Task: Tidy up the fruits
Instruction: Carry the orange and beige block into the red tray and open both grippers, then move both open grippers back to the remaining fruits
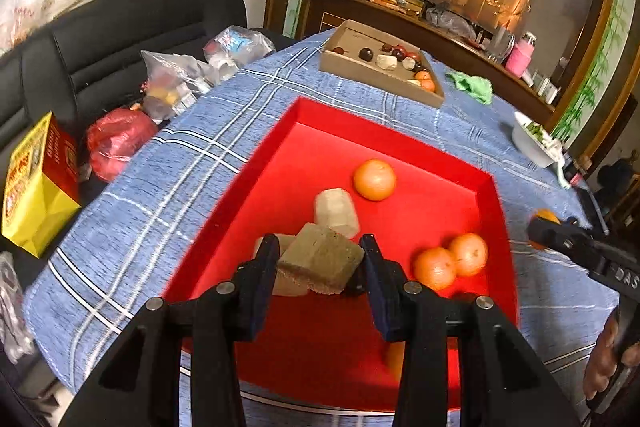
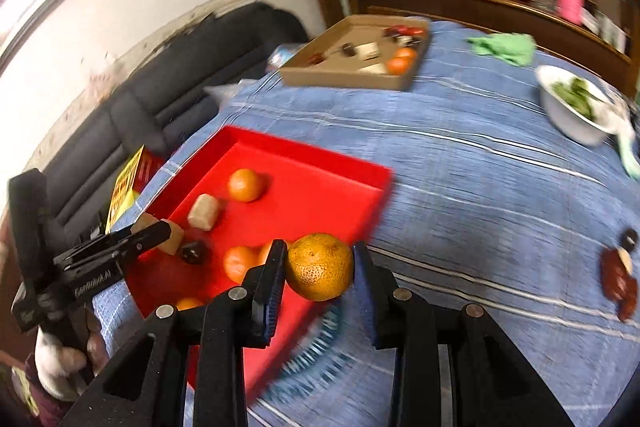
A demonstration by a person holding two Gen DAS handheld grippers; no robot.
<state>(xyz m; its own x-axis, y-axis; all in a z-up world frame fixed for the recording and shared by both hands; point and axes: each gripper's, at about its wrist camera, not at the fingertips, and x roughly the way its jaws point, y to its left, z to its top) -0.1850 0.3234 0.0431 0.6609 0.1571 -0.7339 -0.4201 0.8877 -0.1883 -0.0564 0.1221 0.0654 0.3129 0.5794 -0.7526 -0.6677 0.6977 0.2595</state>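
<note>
the left gripper [image 1: 320, 259], at the lower middle of its own view, is clamped on a tan block [image 1: 320, 263], which is held between both pads above the near part of a red tray [image 1: 360, 123]. behind the block, two pale blocks are seen on the tray floor, one partly hidden at the left finger [image 1: 267, 259], the other [image 1: 336, 213] just beyond. an orange [image 1: 375, 179] lies further up the tray, and two oranges [image 1: 450, 261] lie touching each other near the right wall. part of one more orange shows between the gripper's arms at the bottom.

the right gripper [image 2: 320, 273] is closed on a large orange [image 2: 321, 266], held between its pads at the lower middle of the right view, over the tray's right edge [image 2: 380, 187] and the blue checked cloth [image 2: 480, 187]. in the left view the same gripper is seen at the right edge [image 1: 576, 243].

a cardboard tray [image 1: 384, 83] with small dark fruits, pale blocks and oranges sits at the upper middle of the cloth, well apart from the red tray. a green rag [image 1: 472, 85] lies to its right, and a white bowl [image 2: 576, 115] of greens is seen at the right. dark red pieces [image 2: 620, 279] lie on the cloth at the right edge of the right view. a black sofa [image 1: 120, 35] with bags fills the upper left.
</note>
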